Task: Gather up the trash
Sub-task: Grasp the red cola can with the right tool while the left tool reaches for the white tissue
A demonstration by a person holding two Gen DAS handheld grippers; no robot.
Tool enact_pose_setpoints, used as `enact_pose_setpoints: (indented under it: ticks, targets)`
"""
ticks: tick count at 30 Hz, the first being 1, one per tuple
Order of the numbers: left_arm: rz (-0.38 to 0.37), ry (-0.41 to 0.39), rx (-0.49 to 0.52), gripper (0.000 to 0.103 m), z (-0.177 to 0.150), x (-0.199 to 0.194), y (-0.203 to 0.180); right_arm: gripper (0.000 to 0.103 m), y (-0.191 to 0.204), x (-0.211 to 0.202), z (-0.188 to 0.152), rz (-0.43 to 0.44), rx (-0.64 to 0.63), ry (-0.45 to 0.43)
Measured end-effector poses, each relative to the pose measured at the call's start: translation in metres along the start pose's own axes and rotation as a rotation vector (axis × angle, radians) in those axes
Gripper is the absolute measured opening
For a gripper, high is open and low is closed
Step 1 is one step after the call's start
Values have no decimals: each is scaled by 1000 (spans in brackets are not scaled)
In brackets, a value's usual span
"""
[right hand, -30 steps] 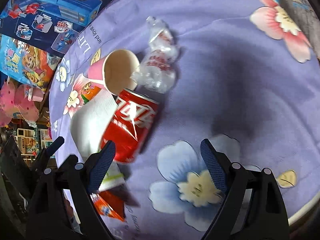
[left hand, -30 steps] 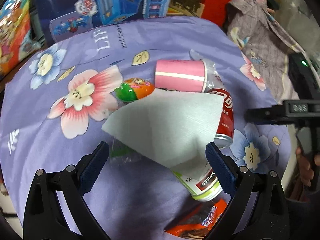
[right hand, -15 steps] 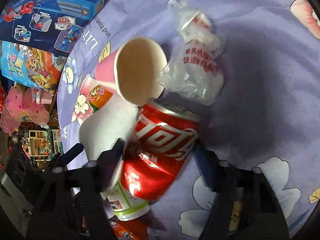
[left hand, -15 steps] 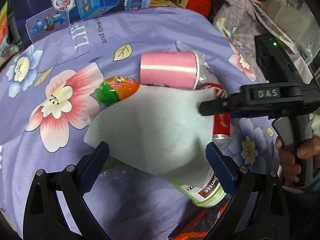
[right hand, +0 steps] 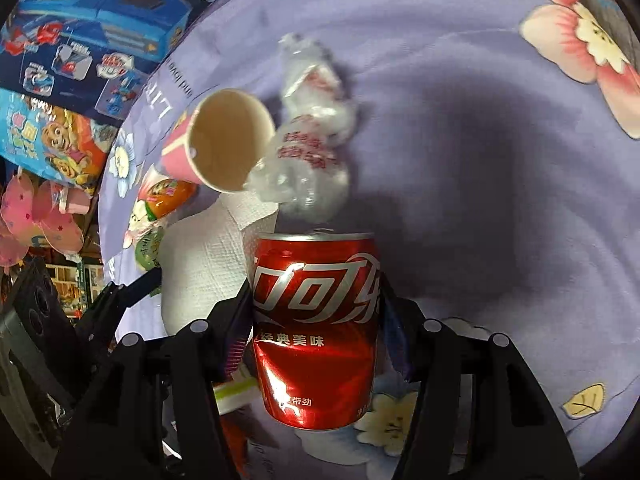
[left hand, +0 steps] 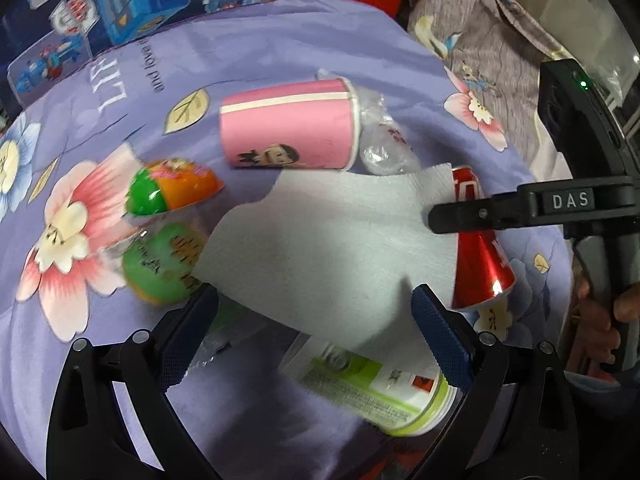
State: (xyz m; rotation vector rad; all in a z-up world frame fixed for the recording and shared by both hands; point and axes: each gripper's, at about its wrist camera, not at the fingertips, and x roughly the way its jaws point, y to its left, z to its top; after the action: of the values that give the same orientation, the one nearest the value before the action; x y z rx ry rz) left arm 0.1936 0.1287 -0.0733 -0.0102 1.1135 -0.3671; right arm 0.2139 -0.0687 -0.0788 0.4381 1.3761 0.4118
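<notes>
Trash lies clustered on the floral purple cloth [left hand: 304, 40], where the right gripper [right hand: 316, 304] is clenched on the red cola can [right hand: 316, 320] beside the white paper towel [left hand: 328, 240], while the left gripper [left hand: 316, 332] hovers wide apart over that towel.

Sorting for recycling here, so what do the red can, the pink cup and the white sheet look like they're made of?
Red can: thin metal, likely aluminium; glossy, dented, mirror-like glints.
Pink cup: probably paper; matte printed wall, rolled rim, plain beige inside.
White sheet: tissue or paper towel; soft embossed texture, ragged edge.
</notes>
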Motion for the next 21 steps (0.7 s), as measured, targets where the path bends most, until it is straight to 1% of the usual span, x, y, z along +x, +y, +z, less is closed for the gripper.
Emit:
enact_pose_setpoints:
  ticks: [1,3,7,8,9,10,13,15,17,18,20,21]
  targets:
    - [9,-2,15,91,2,2,-5,55,-3,-1,0,4,5,0]
    - [5,9,42,83,5,6,-14,55,-6,-3,0,18,8,0]
    - [0,32,105,82,10,14,-37,55,-12,-11,2,28,6,-13]
    - [-1,37,115,80,9,17,-41,55,-14,-14,3,20,7,-19]
    - [0,45,125,72,10,20,-45,55,-21,-18,3,12,14,-26]
    - [10,56,136,69,11,24,-50,55,-25,-20,3,8,22,-29]
    - [10,72,140,69,13,29,-56,56,-49,-31,2,-15,51,-40]
    - [-4,82,130,69,14,31,-59,59,-61,-37,1,-26,71,-47]
    - [-13,87,126,69,16,30,-63,71,-73,-44,0,-45,82,-61]
    - [-11,83,127,70,17,28,-65,71,-78,-48,-1,-50,92,-69]
    - [-6,77,130,75,19,24,-69,71,-84,-53,-3,-44,92,-74]
    - [-4,74,132,81,20,22,-71,71,-84,-53,-4,-44,87,-76]
